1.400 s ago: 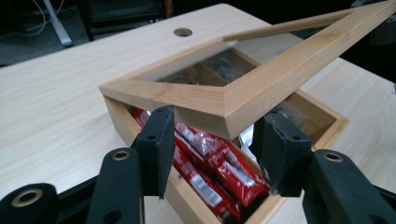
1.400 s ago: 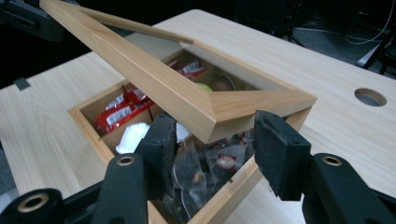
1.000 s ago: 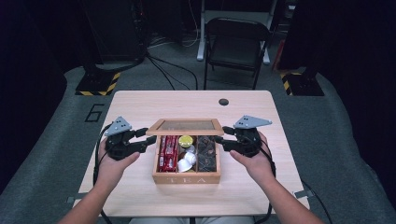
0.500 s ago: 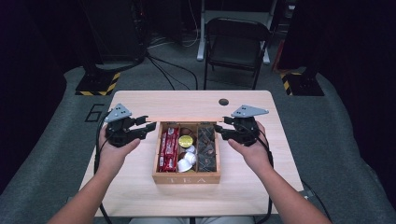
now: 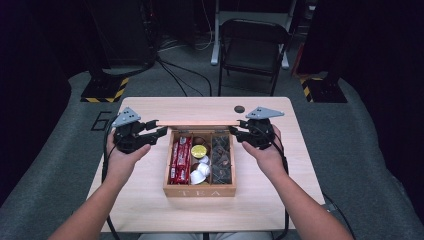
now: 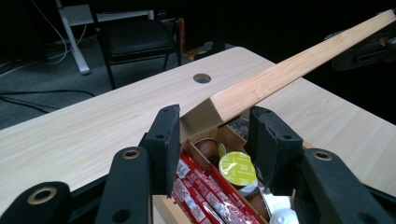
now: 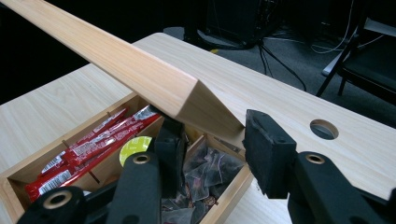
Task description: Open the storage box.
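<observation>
A: Why are we gripping the lid (image 5: 200,123) at both ends?

B: Left gripper (image 6: 215,133) and right gripper (image 7: 212,140) are each pinching a corner, their jaws having just been closing, keeping it level above the box (image 5: 200,190).

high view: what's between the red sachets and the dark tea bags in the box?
The middle compartment: a yellow-lidded capsule and white creamer cups, between the red sachets and dark tea bags, in the high view.

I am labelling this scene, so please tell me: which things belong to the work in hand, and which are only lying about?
Belonging to the work:
- wooden tea box
- its raised wooden lid
- left gripper and right gripper, at the lid's two ends

Only lying about:
- black folding chair behind the light wooden table
- floor cables
</observation>
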Demonstrator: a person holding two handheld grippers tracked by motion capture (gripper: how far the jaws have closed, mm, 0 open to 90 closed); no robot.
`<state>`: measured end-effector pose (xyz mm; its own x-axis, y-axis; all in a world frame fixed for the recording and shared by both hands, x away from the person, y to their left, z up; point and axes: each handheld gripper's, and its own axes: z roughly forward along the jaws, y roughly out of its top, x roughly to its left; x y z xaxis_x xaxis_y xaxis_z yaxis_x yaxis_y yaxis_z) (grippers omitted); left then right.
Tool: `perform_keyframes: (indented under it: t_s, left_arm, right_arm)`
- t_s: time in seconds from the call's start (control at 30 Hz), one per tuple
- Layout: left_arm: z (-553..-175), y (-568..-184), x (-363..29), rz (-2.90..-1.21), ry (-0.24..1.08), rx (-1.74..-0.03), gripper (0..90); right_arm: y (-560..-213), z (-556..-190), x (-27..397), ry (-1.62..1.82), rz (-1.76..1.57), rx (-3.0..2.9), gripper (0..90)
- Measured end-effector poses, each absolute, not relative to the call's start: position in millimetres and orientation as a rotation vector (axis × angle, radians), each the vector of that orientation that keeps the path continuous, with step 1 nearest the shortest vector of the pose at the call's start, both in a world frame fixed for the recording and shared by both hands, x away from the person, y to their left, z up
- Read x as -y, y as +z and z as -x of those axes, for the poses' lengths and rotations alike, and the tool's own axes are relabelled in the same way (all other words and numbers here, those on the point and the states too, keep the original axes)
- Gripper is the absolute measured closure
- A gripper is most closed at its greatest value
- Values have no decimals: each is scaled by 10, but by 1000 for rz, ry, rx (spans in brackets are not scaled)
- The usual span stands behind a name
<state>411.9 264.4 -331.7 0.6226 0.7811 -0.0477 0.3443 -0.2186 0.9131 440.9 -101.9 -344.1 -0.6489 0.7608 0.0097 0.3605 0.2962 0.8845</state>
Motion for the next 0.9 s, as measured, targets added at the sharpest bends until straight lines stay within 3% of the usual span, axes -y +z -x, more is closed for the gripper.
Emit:
perform_keyframes:
  t_s: [0.17,0.63,0.7,0.9]
  left_arm:
    - [-4211,-3384,-2622,-1823,540,-939,508]
    - [-4384,-3430,-2591,-1815,575,-959,594]
    - [-4414,-3407,-2593,-1819,572,-962,596]
    - [-4480,-3378,-2590,-1804,568,-971,601]
  right_arm:
    - [-3428,-4431,1020,1304,-997,-2155,591]
    - [-3390,-4515,1016,1331,-1019,-2132,591]
    - [-3384,-4543,1017,1329,-1028,-2123,534]
    - [-3418,-4624,1022,1296,-1052,-2116,506]
